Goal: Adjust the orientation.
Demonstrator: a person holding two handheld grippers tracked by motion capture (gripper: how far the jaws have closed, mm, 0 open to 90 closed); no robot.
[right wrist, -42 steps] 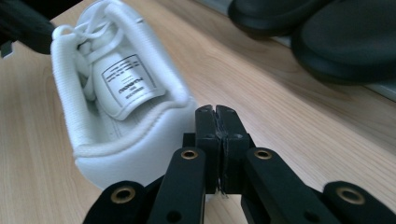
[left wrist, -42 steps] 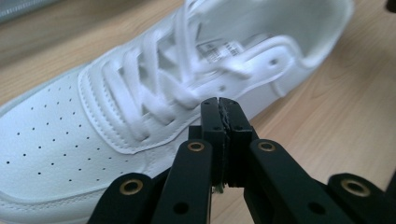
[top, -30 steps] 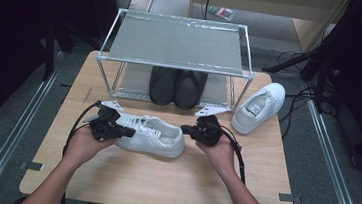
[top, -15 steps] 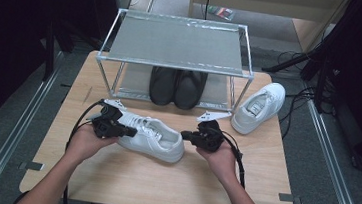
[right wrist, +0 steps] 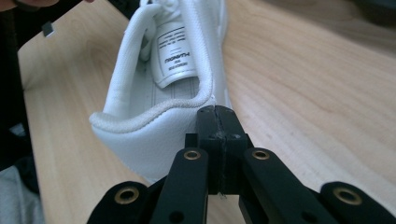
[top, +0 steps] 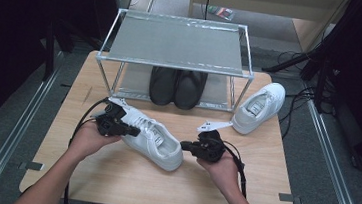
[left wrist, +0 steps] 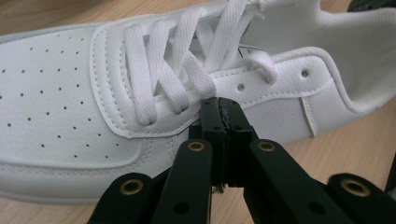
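A white lace-up sneaker [top: 157,141] lies slantwise on the wooden table [top: 111,180], heel toward the near right. My left gripper [top: 133,130] is shut, and its tips press on the sneaker's side [left wrist: 154,88] just below the laces [left wrist: 222,105]. My right gripper [top: 185,145] is also shut. Its tips rest against the rim of the heel collar [right wrist: 154,116] from behind [right wrist: 215,112]. Nothing shows between either pair of jaws.
A metal shoe rack [top: 174,43] stands at the table's far side, with a pair of black shoes [top: 178,86] on its lower level. A second white sneaker [top: 259,107] lies right of the rack. Bare wood stretches along the near edge.
The sneaker has turned from lying across the table to slanting, its heel swinging toward the near edge. My right gripper followed it down and right. My left gripper barely shifted.
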